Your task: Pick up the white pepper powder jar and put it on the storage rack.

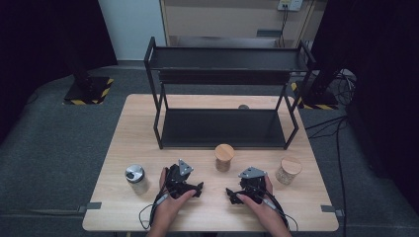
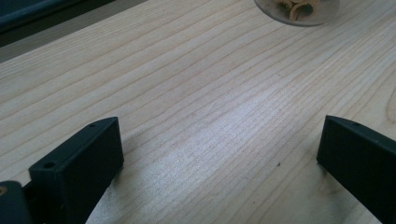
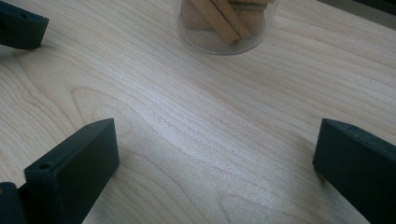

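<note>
Wooden table (image 1: 207,207), three lidded jars (image 1: 224,158)

From my seat, the rack (image 1: 225,94) stands at twelve o'clock on the table (image 1: 128,128). One jar (image 1: 224,157) sits just before it, another jar (image 1: 288,170) at two o'clock, a third jar (image 1: 136,178) at ten.

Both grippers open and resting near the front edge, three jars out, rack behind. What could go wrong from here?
1. The tall wooden-lidded glass jar stands close between the left gripper and the right gripper; a careless reach may tip it.
2. Clear glass walls could slip in the hard black jaws.
3. The black metal two-tier rack has a low upper shelf; a lifted jar might strike it.
</note>
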`<state>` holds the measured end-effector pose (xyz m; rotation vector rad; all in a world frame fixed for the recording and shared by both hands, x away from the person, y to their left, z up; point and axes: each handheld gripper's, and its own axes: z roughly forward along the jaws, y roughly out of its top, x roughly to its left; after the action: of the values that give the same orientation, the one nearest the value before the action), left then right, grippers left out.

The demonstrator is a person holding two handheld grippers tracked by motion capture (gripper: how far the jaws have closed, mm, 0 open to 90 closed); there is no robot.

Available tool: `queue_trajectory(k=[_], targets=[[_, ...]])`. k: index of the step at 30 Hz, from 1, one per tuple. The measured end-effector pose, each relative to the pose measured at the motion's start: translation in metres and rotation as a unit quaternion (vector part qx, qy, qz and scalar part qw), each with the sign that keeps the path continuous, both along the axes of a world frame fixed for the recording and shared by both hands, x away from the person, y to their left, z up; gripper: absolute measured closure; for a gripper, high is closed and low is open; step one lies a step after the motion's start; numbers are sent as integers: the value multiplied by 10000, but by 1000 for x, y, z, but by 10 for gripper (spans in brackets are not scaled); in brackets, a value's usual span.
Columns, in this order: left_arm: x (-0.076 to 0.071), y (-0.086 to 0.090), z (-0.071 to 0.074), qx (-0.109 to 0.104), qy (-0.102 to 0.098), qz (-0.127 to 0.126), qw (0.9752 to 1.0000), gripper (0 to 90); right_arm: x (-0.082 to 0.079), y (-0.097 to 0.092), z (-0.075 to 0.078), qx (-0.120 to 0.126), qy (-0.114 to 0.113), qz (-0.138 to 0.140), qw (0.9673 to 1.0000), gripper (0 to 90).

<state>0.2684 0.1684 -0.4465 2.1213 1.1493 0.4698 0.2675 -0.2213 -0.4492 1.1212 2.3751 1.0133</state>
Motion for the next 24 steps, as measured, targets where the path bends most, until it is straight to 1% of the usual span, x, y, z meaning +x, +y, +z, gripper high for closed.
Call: queue_trajectory(k=[12, 14, 16, 18, 20, 24], targets=[[0, 0, 1, -4, 13, 6, 10000, 0, 0, 0, 0, 2, -2, -18, 10000, 4], [1, -1, 2, 4, 41, -4, 10000, 0, 0, 0, 0, 1, -3, -17, 10000, 4], [1, -1, 4, -38, 58, -40, 10000, 8, 0, 1, 0, 3, -2, -18, 10000, 4], [1, -3, 6, -34, 55, -61, 10000, 10, 0, 1, 0, 1, -2, -19, 10000, 4], [0, -4, 7, -93, 72, -60, 9999, 11, 0, 1, 0, 2, -2, -18, 10000, 4], [-3, -6, 9, -99, 41, -97, 9999, 16, 0, 1, 0, 1, -2, -17, 10000, 4]])
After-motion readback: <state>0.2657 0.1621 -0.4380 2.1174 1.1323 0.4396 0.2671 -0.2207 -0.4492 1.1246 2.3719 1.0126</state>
